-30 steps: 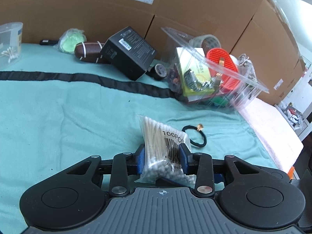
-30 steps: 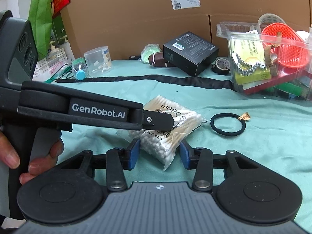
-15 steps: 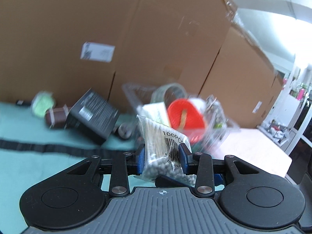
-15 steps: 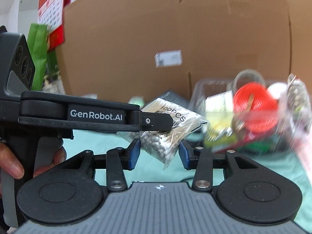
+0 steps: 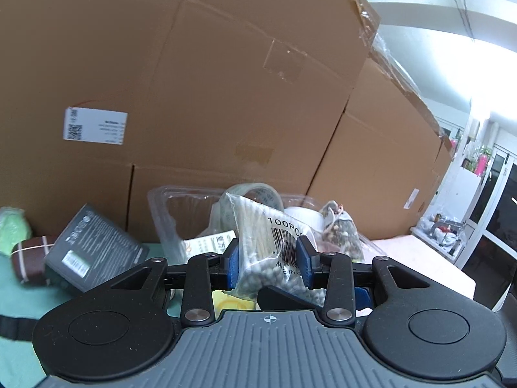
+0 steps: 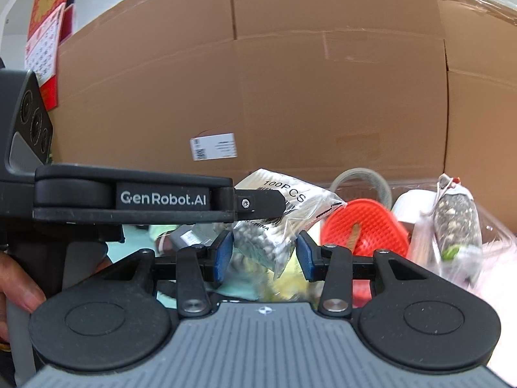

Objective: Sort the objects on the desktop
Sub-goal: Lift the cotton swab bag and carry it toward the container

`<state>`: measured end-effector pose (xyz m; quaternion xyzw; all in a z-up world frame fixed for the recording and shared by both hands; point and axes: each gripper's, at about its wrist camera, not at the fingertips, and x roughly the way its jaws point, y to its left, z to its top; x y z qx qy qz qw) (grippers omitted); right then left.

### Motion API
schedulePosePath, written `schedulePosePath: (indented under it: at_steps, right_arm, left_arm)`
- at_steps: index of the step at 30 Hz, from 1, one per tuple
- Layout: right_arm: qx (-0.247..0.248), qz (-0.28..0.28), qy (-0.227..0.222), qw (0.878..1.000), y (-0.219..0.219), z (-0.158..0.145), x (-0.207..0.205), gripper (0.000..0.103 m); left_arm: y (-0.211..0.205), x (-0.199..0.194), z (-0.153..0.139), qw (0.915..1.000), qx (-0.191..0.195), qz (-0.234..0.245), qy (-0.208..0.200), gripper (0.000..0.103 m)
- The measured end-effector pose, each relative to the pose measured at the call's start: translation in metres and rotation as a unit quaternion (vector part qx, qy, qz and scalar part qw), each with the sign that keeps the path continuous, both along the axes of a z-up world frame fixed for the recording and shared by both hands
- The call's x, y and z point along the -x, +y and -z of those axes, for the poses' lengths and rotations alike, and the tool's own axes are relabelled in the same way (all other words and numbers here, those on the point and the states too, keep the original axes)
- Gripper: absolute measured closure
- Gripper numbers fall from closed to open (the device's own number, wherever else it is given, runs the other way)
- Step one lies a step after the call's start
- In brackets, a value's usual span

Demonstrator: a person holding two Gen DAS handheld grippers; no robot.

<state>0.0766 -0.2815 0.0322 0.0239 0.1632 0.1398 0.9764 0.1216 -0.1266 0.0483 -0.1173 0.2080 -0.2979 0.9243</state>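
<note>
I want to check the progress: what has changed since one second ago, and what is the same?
The left gripper lifted the bag of cotton swabs off the green cloth and carried it toward the clear plastic bin; it now hangs in front of the bin. The right gripper rose alongside. Unchanged: left jaws shut on the bag, right jaws open and holding nothing.

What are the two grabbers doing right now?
Left hand-held gripper: closed on the cotton swab bag.
Right hand-held gripper: open, holding nothing.

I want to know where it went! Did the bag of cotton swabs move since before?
Yes. The bag of cotton swabs, held by the left gripper, went up off the green cloth and toward the clear bin, against the cardboard boxes.
</note>
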Motion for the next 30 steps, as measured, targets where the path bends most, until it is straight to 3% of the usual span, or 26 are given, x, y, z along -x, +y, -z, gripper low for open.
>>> schedulePosePath:
  at_steps: [10, 17, 18, 19, 23, 28, 30]
  right_arm:
    - [0.009, -0.014, 0.018, 1.0, -0.014, 0.019, -0.041, 0.055]
    - [0.009, -0.012, 0.028, 0.999, -0.013, 0.025, -0.048, 0.053]
    - [0.009, -0.011, 0.028, 1.0, -0.014, 0.026, -0.049, 0.051]
    - [0.007, -0.009, 0.029, 1.0, -0.014, 0.027, -0.049, 0.049]
    - [0.01, -0.001, 0.021, 1.0, -0.015, 0.026, -0.049, 0.041]
    - [0.021, 0.001, 0.013, 1.0, -0.013, 0.024, -0.044, 0.034]
    - [0.022, 0.003, 0.012, 1.0, -0.013, 0.024, -0.043, 0.029]
  left_arm:
    - [-0.009, -0.041, 0.022, 0.9997, 0.006, -0.011, 0.023, 0.067]
    - [-0.009, -0.053, 0.031, 0.9992, 0.004, -0.01, 0.039, 0.064]
    - [-0.009, -0.053, 0.032, 0.9992, 0.003, -0.008, 0.039, 0.061]
    - [-0.009, -0.053, 0.032, 0.9992, 0.002, -0.005, 0.039, 0.05]
    - [-0.009, -0.051, 0.034, 0.9991, 0.003, -0.009, 0.041, 0.037]
    - [-0.006, -0.048, 0.033, 0.999, 0.013, -0.014, 0.04, 0.034]
    - [-0.005, -0.046, 0.032, 0.999, 0.018, -0.013, 0.038, 0.028]
